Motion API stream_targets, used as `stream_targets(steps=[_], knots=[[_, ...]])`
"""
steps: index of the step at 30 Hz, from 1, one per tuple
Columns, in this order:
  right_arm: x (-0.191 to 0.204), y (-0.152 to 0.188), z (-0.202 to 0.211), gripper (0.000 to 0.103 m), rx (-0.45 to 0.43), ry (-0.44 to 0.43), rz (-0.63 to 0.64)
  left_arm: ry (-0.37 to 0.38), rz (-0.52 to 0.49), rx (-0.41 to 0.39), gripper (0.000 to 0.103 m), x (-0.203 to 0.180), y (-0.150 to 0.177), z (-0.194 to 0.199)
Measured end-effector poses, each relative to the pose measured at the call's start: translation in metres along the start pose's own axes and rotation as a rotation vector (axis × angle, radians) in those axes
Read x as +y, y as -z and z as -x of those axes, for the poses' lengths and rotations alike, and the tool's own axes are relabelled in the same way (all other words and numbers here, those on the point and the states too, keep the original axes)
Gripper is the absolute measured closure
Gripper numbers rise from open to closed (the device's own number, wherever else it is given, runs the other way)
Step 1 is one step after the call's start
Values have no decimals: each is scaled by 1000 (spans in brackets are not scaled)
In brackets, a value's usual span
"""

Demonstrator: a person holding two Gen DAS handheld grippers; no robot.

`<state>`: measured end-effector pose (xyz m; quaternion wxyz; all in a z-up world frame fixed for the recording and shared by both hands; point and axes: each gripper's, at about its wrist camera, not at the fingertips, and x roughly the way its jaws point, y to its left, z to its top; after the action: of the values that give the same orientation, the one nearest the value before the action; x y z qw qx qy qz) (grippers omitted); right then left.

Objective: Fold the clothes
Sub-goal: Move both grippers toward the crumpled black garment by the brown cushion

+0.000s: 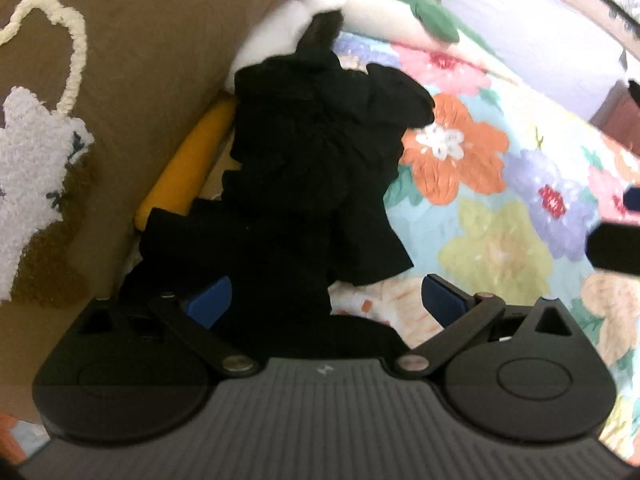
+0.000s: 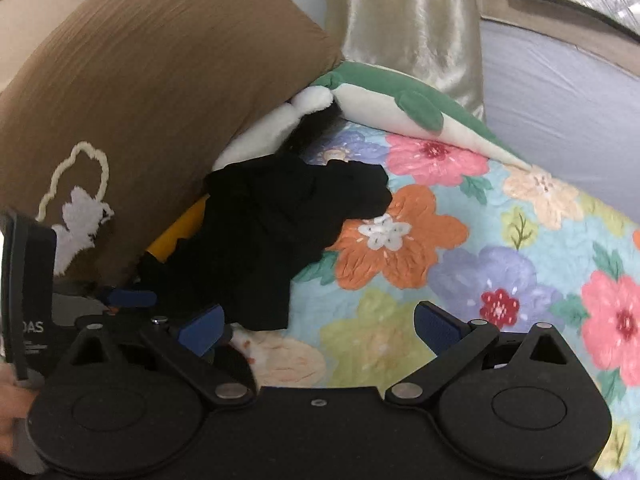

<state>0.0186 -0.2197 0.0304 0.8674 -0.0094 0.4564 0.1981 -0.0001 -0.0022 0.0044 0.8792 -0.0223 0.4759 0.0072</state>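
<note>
A crumpled black garment (image 1: 312,168) lies in a heap on the floral quilt (image 1: 500,240), its left side against a brown pillow. My left gripper (image 1: 326,302) points down at its near end and is open. The cloth's lower edge lies between the blue pads, which do not press on it. In the right wrist view the same black garment (image 2: 280,232) lies ahead and to the left. My right gripper (image 2: 320,328) is open over bare quilt (image 2: 520,280), and its left pad is close to the garment's near corner.
A brown pillow (image 2: 160,100) with a stitched white figure leans at the left. A yellow item (image 1: 184,168) pokes out beneath the garment. A green-and-white plush toy (image 2: 384,108) lies behind, with a pale curtain (image 2: 404,20) beyond. The left tool's body (image 2: 32,292) shows at the right view's left edge.
</note>
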Motion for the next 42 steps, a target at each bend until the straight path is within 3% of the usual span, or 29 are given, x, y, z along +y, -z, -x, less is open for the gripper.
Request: stream_targets(steps=[6,8,21,25,42], knots=[[16,-7,10,0,-49,24,68,70,97,-33,0,20,1,16],[10,12,29,0,-107,-12,41,83,119,-19,0,31,1,18],[3,-8,72,0,-177,33,-107,33,69,-10,0,40,-6,24],[-1,-11,75,0,-166,24,-148,33,67,-4,0,41,-4,21],[3,-1,80,0,-136,44,-110,39,52,18,0,43,-2,17]])
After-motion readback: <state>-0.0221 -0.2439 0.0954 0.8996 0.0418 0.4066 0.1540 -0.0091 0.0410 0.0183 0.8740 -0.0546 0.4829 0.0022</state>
